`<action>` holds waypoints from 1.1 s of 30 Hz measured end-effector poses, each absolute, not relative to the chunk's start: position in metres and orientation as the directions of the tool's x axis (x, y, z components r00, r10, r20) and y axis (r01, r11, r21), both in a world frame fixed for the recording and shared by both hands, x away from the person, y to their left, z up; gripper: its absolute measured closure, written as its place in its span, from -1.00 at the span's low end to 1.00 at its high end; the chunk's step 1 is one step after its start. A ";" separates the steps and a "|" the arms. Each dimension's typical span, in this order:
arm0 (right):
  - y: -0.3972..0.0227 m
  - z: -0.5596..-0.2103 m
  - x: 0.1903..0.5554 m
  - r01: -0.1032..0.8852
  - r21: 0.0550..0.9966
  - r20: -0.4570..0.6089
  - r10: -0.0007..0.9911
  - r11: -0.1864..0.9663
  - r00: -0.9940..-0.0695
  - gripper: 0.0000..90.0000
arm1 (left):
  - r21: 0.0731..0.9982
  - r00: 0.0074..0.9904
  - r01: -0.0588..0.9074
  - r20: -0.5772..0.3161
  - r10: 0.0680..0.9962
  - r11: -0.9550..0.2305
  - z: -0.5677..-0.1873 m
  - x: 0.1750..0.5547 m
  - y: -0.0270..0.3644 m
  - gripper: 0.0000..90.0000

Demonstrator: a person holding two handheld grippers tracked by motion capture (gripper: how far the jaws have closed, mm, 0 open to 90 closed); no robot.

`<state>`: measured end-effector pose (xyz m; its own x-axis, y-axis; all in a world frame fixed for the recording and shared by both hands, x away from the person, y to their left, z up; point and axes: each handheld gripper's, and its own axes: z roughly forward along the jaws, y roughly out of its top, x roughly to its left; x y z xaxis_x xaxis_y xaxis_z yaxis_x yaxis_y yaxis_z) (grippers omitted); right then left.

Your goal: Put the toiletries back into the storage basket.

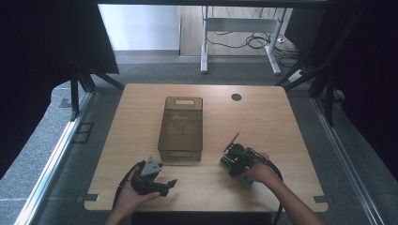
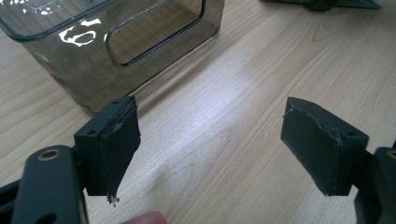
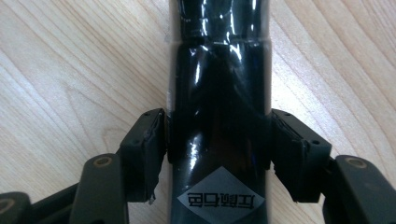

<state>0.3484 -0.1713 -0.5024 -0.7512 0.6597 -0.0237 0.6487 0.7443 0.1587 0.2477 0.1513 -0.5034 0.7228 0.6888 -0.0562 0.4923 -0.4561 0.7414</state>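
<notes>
A black glossy packet point(image 3: 219, 70) with a grey diamond label lies along the wooden table point(image 1: 267, 122), and my right gripper point(image 3: 217, 140) is shut on it, one pad pressed to each side. In the high view this right gripper point(image 1: 236, 153) sits right of centre near the front, with the packet's point(image 1: 233, 140) thin end sticking out toward the back. My left gripper point(image 1: 165, 178) rests at the front left, held by a hand. Its jaws stand wide open over bare wood in the left gripper view, with nothing in the left gripper point(image 2: 210, 144).
A smoky translucent bin point(image 1: 180, 126) with cut-out handles stands mid-table, apparently with nothing in it. Its near end wall point(image 2: 116, 56) is just beyond my left jaws. A round cable hole point(image 1: 236, 97) is at the back. Dark curtains and a desk frame point(image 1: 239, 28) lie beyond the table.
</notes>
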 end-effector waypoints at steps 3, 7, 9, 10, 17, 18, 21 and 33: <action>-0.172 -0.502 0.350 0.654 0.156 -0.023 0.665 0.740 -0.747 -0.02 | 0.740 0.724 0.492 -0.055 0.688 -0.459 -0.503 0.248 0.151 -0.56; -0.173 -0.502 0.352 0.664 0.147 -0.002 0.672 0.733 -0.741 -0.01 | 0.739 0.722 0.494 -0.055 0.690 -0.459 -0.503 0.248 0.151 -0.56; -0.172 -0.501 0.353 0.667 0.138 0.003 0.673 0.732 -0.739 0.00 | 0.739 0.722 0.494 -0.054 0.690 -0.459 -0.503 0.248 0.152 -0.56; -0.172 -0.501 0.354 0.674 0.132 0.014 0.679 0.726 -0.734 0.00 | 0.739 0.722 0.494 -0.055 0.690 -0.459 -0.503 0.248 0.152 -0.56; -0.173 -0.489 0.364 0.708 0.138 0.135 0.696 0.692 -0.706 0.02 | 0.743 0.724 0.492 -0.060 0.687 -0.453 -0.502 0.248 0.153 -0.56; -0.173 -0.489 0.364 0.708 0.138 0.135 0.696 0.692 -0.706 0.02 | 0.745 0.724 0.491 -0.060 0.687 -0.452 -0.501 0.248 0.153 -0.56; -0.176 -0.483 0.367 0.724 0.157 0.169 0.704 0.671 -0.689 0.02 | 0.748 0.722 0.490 -0.059 0.690 -0.448 -0.501 0.248 0.154 -0.56; -0.182 -0.446 0.374 0.747 0.263 0.263 0.700 0.610 -0.664 0.02 | 0.745 0.725 0.486 -0.051 0.687 -0.458 -0.501 0.247 0.153 -0.56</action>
<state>0.3744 -0.1822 -0.4460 -0.6642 0.6997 0.2633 0.7472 0.6102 0.2633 0.2472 0.1527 -0.5008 0.7246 0.6873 -0.0508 0.4862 -0.4575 0.7445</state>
